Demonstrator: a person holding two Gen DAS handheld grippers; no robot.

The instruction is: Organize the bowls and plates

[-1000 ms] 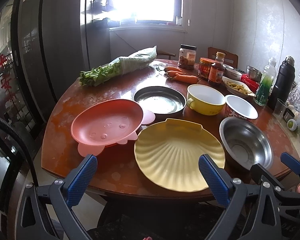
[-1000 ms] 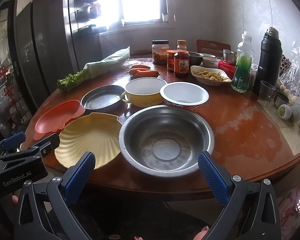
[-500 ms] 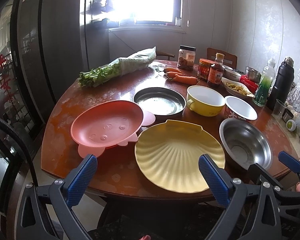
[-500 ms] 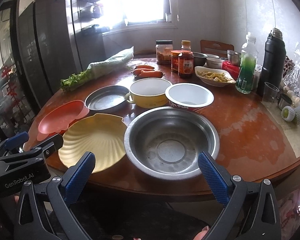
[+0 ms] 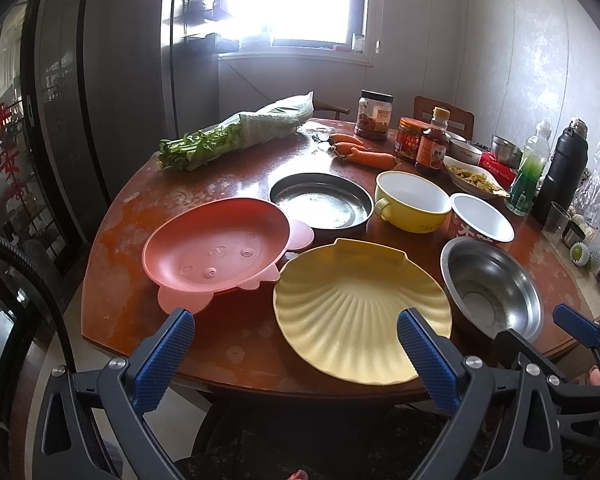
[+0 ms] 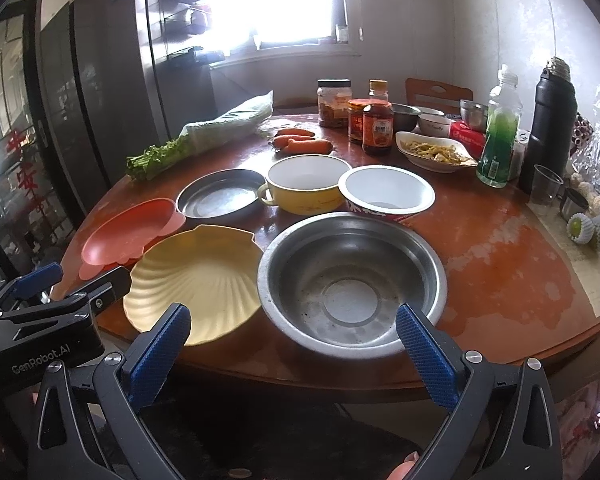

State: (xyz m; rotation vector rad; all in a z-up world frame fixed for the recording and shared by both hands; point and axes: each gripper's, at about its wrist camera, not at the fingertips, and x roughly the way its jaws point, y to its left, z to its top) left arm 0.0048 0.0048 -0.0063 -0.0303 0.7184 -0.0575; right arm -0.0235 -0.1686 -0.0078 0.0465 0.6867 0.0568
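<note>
Barely any change since a second ago: left gripper (image 5: 292, 334) and right gripper (image 6: 292, 330), both spread empty, edge closer to the yellow shell plate (image 5: 360, 310) and steel bowl (image 6: 352, 280) at the table (image 6: 520, 280) near edge, so sorting has not started.

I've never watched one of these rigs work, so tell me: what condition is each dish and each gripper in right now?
Left gripper: open, holding nothing.
Right gripper: open, holding nothing.
Yellow shell plate: empty, on table.
Pink plate: empty.
Steel bowl: empty.
Yellow mug bowl: upright, empty.
Round metal plate: empty.
</note>
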